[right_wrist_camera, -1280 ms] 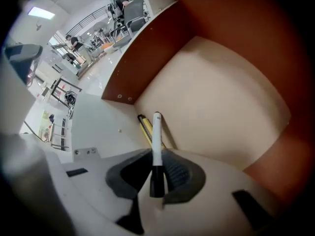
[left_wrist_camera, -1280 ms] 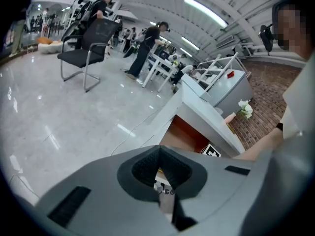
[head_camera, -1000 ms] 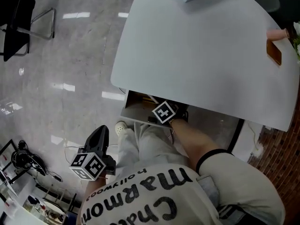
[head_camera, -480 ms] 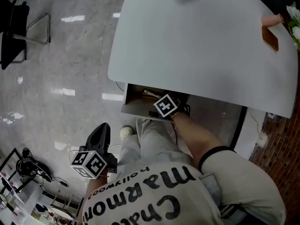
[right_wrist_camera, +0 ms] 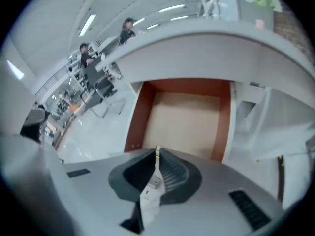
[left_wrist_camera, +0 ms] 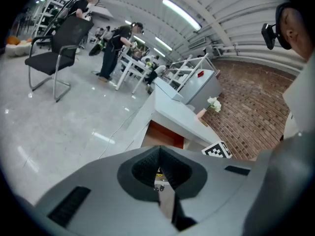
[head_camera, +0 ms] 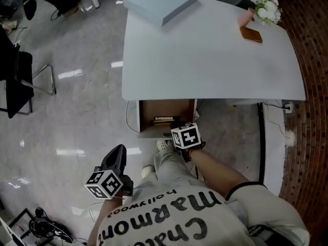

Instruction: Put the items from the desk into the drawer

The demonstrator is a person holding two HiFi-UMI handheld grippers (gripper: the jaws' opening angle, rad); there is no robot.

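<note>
Hovering just above the open drawer (right_wrist_camera: pixel 184 117), the right claw (right_wrist_camera: pixel 157 152) has just been closing; its jaws meet with nothing gripped. The left claw (left_wrist_camera: pixel 158 151), off to its left, is closed and empty too. A brown wallet (head_camera: pixel 251 34) lies on the desk (head_camera: pixel 205 65), far beyond both claws.

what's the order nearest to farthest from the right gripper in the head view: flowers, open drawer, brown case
1. open drawer, beside the right gripper, whose jaws have just been closing on nothing
2. brown case, desk's far right
3. flowers, far corner, beyond the case
</note>
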